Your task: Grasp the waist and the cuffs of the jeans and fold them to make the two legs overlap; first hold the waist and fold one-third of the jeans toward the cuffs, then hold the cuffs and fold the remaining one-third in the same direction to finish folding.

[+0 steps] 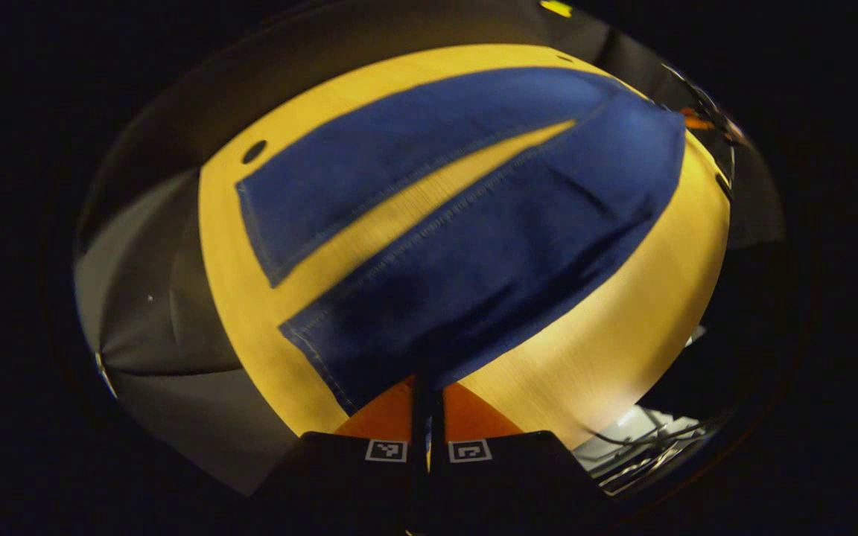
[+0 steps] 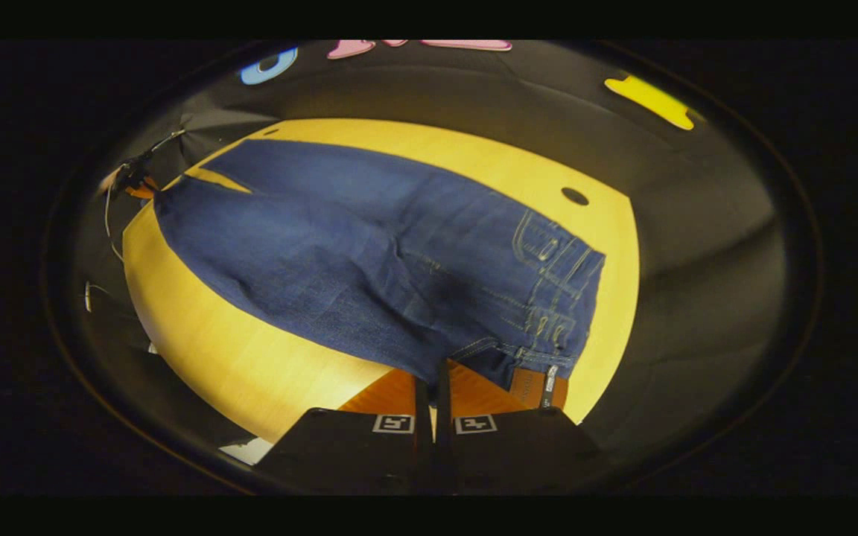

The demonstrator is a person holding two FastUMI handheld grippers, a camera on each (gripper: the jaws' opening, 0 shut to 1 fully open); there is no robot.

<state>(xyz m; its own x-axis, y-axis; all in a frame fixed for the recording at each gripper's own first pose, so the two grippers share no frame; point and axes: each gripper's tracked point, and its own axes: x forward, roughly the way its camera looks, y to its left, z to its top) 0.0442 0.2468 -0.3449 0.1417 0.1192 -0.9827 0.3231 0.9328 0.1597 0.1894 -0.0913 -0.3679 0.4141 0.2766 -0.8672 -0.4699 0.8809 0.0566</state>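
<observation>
Blue jeans point(image 1: 474, 246) lie spread on a round yellow table point(image 1: 623, 350), covering most of its top.

Left gripper view: the left gripper point(image 1: 427, 394) sits at the near edge of the table, over the hem of the nearer leg. Its two fingers are drawn together with only a thin slit between them, and denim runs down into that slit; the fingers appear clamped on the cuff point(image 1: 325, 357) of that leg. The nearer leg rises off the table toward the gripper. The farther leg point(image 1: 369, 179) lies flat, its hem toward the table's left edge. A wedge of bare tabletop shows between the two legs. A small dark hole point(image 1: 254, 151) sits in the tabletop near the far left edge.

Right gripper view: the right gripper point(image 2: 433, 394) sits at the near edge of the table, at the waist end of the jeans. Its fingers are closed to a narrow slit, with the waistband point(image 2: 541, 372) fabric pinched between them. A brown patch point(image 2: 526, 387) on the waistband lies just right of the fingers. The pockets point(image 2: 548, 253) face up near the table's right edge. The legs run away toward the far left edge, where the other gripper point(image 2: 131, 179) shows at the cuff.
</observation>
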